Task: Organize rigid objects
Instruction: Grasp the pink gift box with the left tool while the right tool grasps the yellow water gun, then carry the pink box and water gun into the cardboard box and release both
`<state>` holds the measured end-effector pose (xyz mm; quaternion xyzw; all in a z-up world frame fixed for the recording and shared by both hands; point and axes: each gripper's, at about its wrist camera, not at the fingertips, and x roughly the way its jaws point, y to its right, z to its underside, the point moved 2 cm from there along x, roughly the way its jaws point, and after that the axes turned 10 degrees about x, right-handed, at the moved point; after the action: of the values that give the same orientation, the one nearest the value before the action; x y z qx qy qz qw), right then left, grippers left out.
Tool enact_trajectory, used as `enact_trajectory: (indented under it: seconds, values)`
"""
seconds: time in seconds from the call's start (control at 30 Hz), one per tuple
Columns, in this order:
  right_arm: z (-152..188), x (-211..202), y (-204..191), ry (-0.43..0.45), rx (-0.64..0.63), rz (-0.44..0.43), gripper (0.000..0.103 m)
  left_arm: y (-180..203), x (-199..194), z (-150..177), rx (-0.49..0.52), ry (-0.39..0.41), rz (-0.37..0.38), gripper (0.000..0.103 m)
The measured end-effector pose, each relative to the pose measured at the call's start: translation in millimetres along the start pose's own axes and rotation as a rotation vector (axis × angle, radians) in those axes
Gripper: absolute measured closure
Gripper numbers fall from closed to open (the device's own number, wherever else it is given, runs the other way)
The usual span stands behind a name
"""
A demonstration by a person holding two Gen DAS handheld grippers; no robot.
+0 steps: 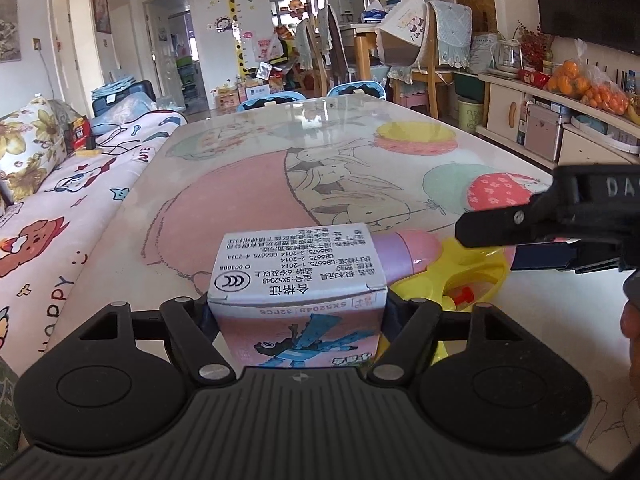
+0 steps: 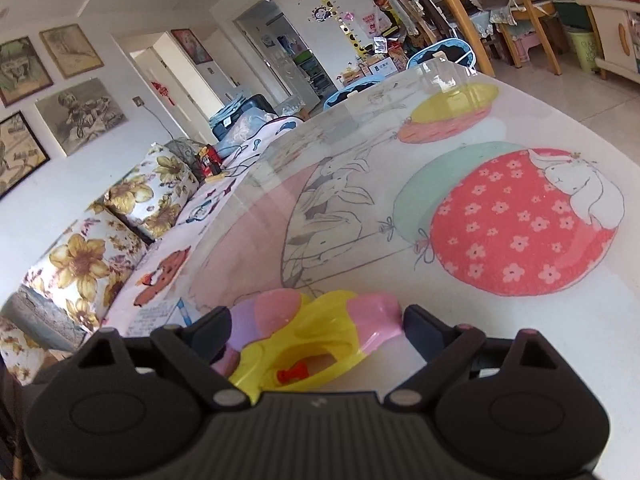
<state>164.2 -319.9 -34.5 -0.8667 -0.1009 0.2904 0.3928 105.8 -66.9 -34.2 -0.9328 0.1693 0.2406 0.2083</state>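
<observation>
Box (image 1: 298,304) and toy (image 2: 316,344) sit side by side near the table's (image 1: 280,168) front edge, the toy just right of the box. The box is a small cardboard carton, upright, pink with a blue cartoon figure on the side toward the camera and a white printed label on its top; the print reads upside down from the left wrist view. It stands between the fingers of the left gripper (image 1: 298,312), whose jaws sit wide and close against both side walls; whether the pads press I cannot tell.

The toy is glossy moulded plastic, a yellow body with a red trigger in a cut-out, a rounded pink and lilac barrel and a pink grip. Its long axis runs across the right wrist view, barrel toward the left, behind the box.

The right gripper (image 2: 316,332) straddles the toy, jaws wide, with a gap showing at the right finger (image 2: 424,336).

The table is smooth and shiny, printed with rabbits and balloons.
</observation>
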Motion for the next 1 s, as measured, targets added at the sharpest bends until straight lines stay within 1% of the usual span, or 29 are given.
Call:
enact_trajectory:
  seconds: [0.07, 0.13, 0.2, 0.33, 0.47, 0.5, 0.57, 0.6, 0.67, 0.7, 0.73, 0.77, 0.83, 0.87, 0.9, 1.0]
  values:
    - [-2, -4, 8, 0.0, 0.073, -0.048, 0.021, 2, 2, 2, 0.004, -0.002, 0.0, 0.017]
    - [-5, -7, 14, 0.01, 0.116, -0.073, 0.03, -2, 1, 3, -0.004, -0.002, 0.0, 0.017]
    - [-6, -9, 20, 0.021, 0.164, -0.104, 0.033, -5, 1, 3, -0.019, 0.0, 0.005, 0.017]
    - [-10, -18, 22, 0.047, 0.212, -0.198, 0.033, -9, -1, 2, -0.035, -0.003, 0.015, 0.017]
    - [-12, -23, 25, 0.063, 0.28, -0.309, 0.033, -11, -3, 2, -0.075, -0.005, 0.038, 0.017]
    - [-13, -22, 26, 0.064, 0.292, -0.335, 0.033, -10, -3, 2, -0.078, -0.003, 0.055, 0.017]
    - [-10, -15, 23, 0.017, 0.299, -0.382, 0.039, -4, -5, 2, -0.066, -0.002, 0.114, 0.018]
    - [-6, -11, 19, -0.003, 0.28, -0.379, 0.041, 1, -5, 2, -0.042, -0.001, 0.122, 0.016]
    - [2, -3, 3, -0.012, 0.165, -0.285, 0.043, 9, -7, -2, -0.002, 0.013, 0.112, 0.017]
    - [5, 1, -4, -0.03, 0.127, -0.256, 0.044, 12, -7, -4, 0.004, 0.015, 0.113, 0.018]
    - [6, 3, -9, -0.02, 0.106, -0.25, 0.051, 14, -6, -4, 0.002, 0.016, 0.123, 0.017]
    - [7, 3, -11, -0.007, 0.097, -0.244, 0.055, 15, -5, -6, 0.0, 0.015, 0.125, 0.016]
    - [7, 9, -11, -0.018, 0.111, -0.187, 0.071, 13, -1, -7, -0.009, 0.011, 0.121, 0.015]
    - [7, 10, -10, -0.021, 0.116, -0.161, 0.074, 13, 0, -8, -0.014, 0.01, 0.122, 0.016]
    - [7, 12, -10, -0.022, 0.112, -0.145, 0.075, 13, 2, -9, -0.017, 0.009, 0.12, 0.016]
    - [9, 16, -13, -0.039, 0.086, -0.117, 0.079, 15, 5, -10, -0.016, 0.009, 0.115, 0.016]
